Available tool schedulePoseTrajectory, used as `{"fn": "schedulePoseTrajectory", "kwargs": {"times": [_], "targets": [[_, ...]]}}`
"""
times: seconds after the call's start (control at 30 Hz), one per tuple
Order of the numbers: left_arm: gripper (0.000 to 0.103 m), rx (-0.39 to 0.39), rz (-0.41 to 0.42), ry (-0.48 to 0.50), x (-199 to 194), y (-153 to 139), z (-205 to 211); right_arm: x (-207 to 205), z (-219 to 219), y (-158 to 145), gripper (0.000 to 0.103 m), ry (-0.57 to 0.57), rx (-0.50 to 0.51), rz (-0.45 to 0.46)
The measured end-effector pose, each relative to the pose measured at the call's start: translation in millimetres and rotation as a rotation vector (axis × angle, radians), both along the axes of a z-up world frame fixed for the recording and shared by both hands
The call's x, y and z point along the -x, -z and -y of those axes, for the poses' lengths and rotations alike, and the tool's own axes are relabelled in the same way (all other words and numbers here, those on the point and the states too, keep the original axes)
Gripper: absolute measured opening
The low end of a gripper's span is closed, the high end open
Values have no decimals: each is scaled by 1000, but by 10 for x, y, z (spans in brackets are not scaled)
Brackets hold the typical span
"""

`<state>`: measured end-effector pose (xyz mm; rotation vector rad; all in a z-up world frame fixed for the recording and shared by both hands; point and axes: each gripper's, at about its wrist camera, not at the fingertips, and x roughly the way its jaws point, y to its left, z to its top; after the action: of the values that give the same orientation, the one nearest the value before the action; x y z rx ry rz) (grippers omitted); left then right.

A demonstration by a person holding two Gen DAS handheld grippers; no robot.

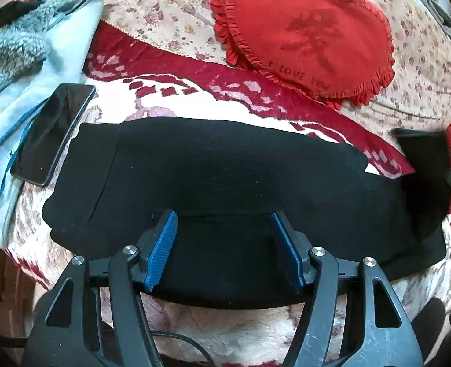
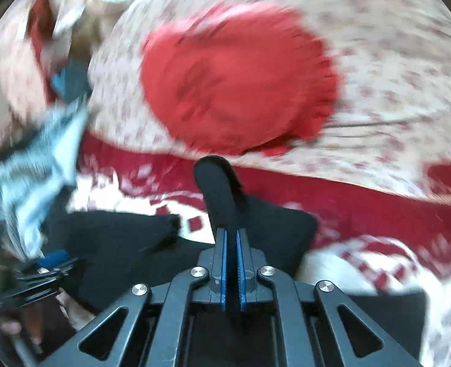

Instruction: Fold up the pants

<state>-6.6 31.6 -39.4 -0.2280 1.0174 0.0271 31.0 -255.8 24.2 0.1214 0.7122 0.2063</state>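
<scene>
Pants [image 1: 225, 177] black, spread on bed blanket [image 1: 170, 101], left tongs [image 1: 224, 217] spread wide above, right tongs [image 2: 231, 229] pinching a fold.

The left hand-held gripper [image 1: 224, 229] hangs open over black pants [image 1: 225, 168] spread on the bed [image 1: 195, 104] (a phone [image 1: 53, 134] lies just beside them).

light: bright, soft daylight | left wrist: sharp, fisheye-bent edges | right wrist: heavy motion blur, dark corners
</scene>
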Motion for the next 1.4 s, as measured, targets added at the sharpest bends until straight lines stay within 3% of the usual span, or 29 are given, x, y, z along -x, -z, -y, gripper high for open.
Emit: {"fn": "schedulePoseTrajectory", "kwargs": {"times": [0.13, 0.37, 0.43, 0.53, 0.6, 0.67, 0.8, 1.0, 1.17, 1.4], "targets": [[63, 3, 2, 7, 17, -25, 63, 437, 605, 28, 5, 128, -87, -26], [63, -16, -2, 43, 48, -63, 215, 535, 1226, 650, 5, 348, -232, -183], [63, -12, 2, 49, 76, -90, 229, 574, 1278, 645, 6, 324, -346, -164], [63, 77, 5, 67, 151, -123, 217, 594, 1142, 550, 10, 260, -349, -129], [63, 145, 1, 83, 236, -138, 243, 579, 1013, 548, 23, 207, -362, -137], [63, 205, -7, 104, 317, -147, 284, 543, 907, 587, 28, 177, -378, -148], [71, 320, -40, 107, 429, -105, 362, 451, 857, 710, 28, 180, -392, -174], [71, 442, -101, 68, 304, 13, 543, 417, 933, 798, 29, 184, -434, -187], [70, 504, -168, 50, 216, 103, 689, 398, 968, 808, 29, 173, -449, -193], [71, 582, -201, -18, 54, 148, 681, 367, 1059, 865, 30, 173, -479, -197]]}}
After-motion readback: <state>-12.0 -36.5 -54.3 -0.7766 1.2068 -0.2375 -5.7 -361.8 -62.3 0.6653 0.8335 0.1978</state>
